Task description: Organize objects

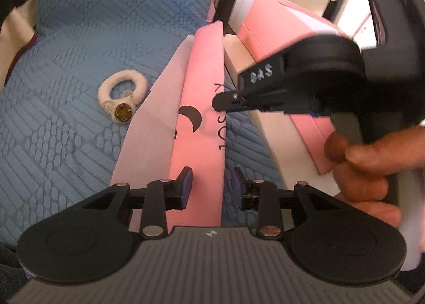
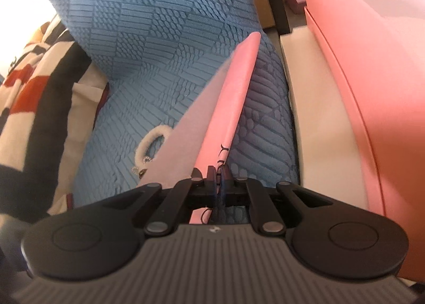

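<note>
Fingers of the right gripper pressed together, apparently pinching a thin cord at the pink bag's edge. Left gripper spread, straddling the bag's upright edge without pressing it. Bag stands on the blue quilt; white hair tie lies just beside.

flat pink paper bag, tilted on edge
</note>
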